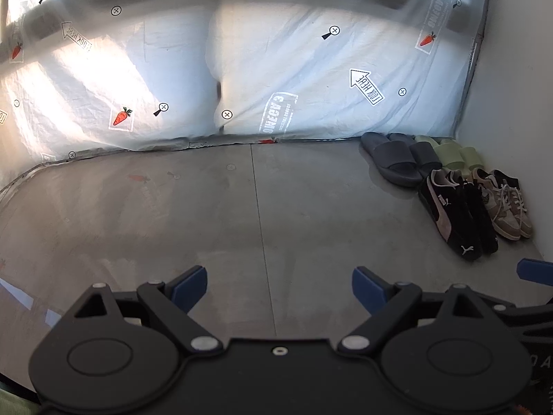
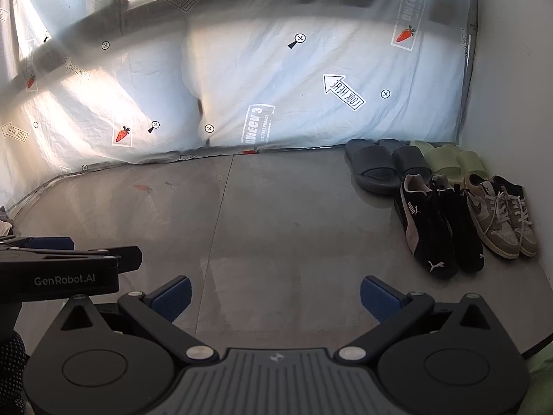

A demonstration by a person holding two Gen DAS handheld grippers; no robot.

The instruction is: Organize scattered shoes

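Note:
Several shoes stand in pairs in the far right corner. Grey slides [image 1: 394, 160] [image 2: 376, 167] and pale green slides [image 1: 456, 155] [image 2: 449, 162] lie at the back by the sheet. Black Puma sneakers [image 1: 456, 214] [image 2: 435, 228] and tan lace-up sneakers [image 1: 504, 204] [image 2: 501, 218] lie in front of them. My left gripper [image 1: 280, 287] is open and empty over the bare floor, left of the shoes. My right gripper [image 2: 276, 297] is open and empty, also short of the shoes. The left gripper shows from the side in the right wrist view [image 2: 52, 243].
A translucent plastic sheet [image 1: 276, 69] [image 2: 276, 69] printed with carrots and arrows hangs along the back, with white pillows behind it. A white wall [image 1: 518, 86] [image 2: 511, 86] closes the right side. The grey floor [image 1: 172, 214] [image 2: 242, 214] spreads in front.

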